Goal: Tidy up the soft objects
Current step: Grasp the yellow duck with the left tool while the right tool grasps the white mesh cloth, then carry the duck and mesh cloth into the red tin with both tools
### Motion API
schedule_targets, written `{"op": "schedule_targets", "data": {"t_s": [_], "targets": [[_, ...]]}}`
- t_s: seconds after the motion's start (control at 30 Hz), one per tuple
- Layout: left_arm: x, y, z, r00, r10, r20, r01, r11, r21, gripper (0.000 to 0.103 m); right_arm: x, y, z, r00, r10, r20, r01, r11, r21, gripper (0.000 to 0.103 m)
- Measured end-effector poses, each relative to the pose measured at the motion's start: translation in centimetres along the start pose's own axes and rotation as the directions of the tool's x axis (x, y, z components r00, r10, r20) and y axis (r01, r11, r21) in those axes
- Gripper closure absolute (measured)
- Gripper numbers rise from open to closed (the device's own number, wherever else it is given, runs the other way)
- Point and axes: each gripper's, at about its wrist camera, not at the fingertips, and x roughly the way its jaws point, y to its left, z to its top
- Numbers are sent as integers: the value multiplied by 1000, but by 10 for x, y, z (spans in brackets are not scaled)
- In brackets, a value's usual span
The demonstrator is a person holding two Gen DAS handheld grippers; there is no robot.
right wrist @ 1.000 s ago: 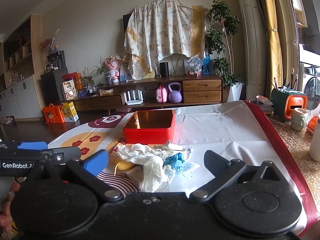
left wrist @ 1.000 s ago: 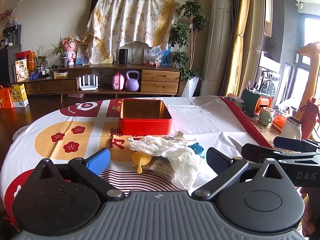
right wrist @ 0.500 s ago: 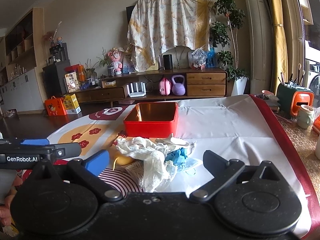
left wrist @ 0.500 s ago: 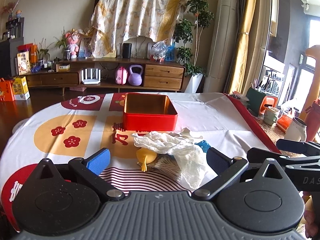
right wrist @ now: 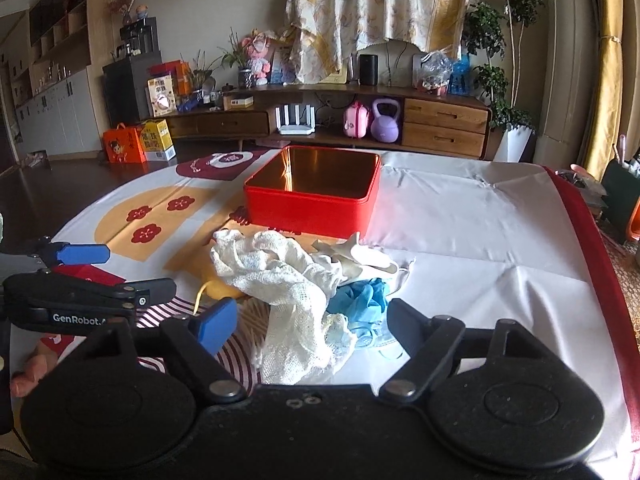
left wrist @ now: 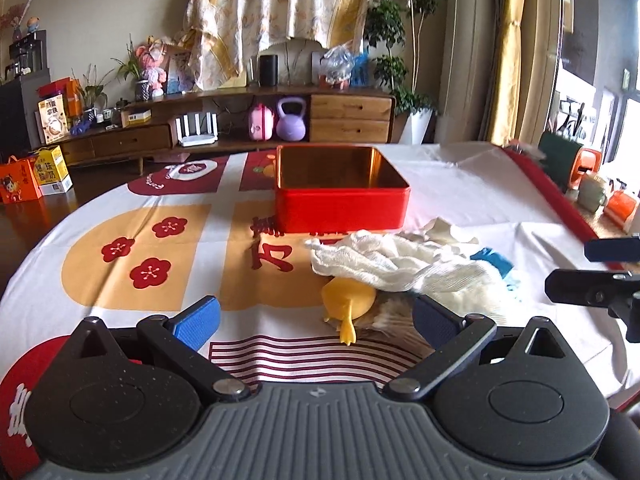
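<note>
A pile of soft things lies on the tablecloth: a white mesh cloth [left wrist: 400, 264] [right wrist: 280, 276], a yellow rubber duck [left wrist: 348, 300] partly under it, a blue glove [right wrist: 360, 296] [left wrist: 492, 260] and a white glove [right wrist: 356, 256]. An empty red tin box [left wrist: 340, 196] [right wrist: 316, 192] stands just behind the pile. My left gripper [left wrist: 316, 316] is open and empty, just short of the duck. My right gripper [right wrist: 312, 316] is open and empty, its jaws either side of the cloth's near end. Each gripper shows at the edge of the other view.
The table carries a white, red and yellow printed cloth [left wrist: 160, 240] with a red border [right wrist: 592, 264] on the right. A wooden TV cabinet [left wrist: 240, 120] stands behind the table. Cups and an orange holder [left wrist: 588, 168] sit on a side surface at right.
Both grippers have moved forward and down toward the pile, so the cloth and red box look larger. Both stay open and empty.
</note>
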Motion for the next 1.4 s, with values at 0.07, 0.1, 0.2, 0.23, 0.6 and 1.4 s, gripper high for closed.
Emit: {"op": "schedule_targets", "data": {"t_s": [0.07,0.1,0.2,0.23,0.6,1.4], "targets": [[14,-1,0,1000,6,-15,-6,1000,15,0,13,-2,2,1000,12,-27,-12,1000,2,28],[21,-2,-1,1000,1,-21,0,1000,17,1,18,-3,4,999,15,-35,-15,1000,1,29],[40,-2,-1,999,-21,-33,21,1000,15,1,34,-4,8,998,20,-53,-21,1000,-10,33],[45,-2,-1,999,-27,-37,28,1000,14,1,38,-4,11,998,25,-61,-26,1000,-11,34],[87,-6,-2,993,-93,-74,95,995,25,14,81,-10,19,987,63,-148,-61,998,19,46],[93,0,6,985,-149,-91,149,989,-7,72,69,2,29,993,73,-96,-71,997,23,97]]}}
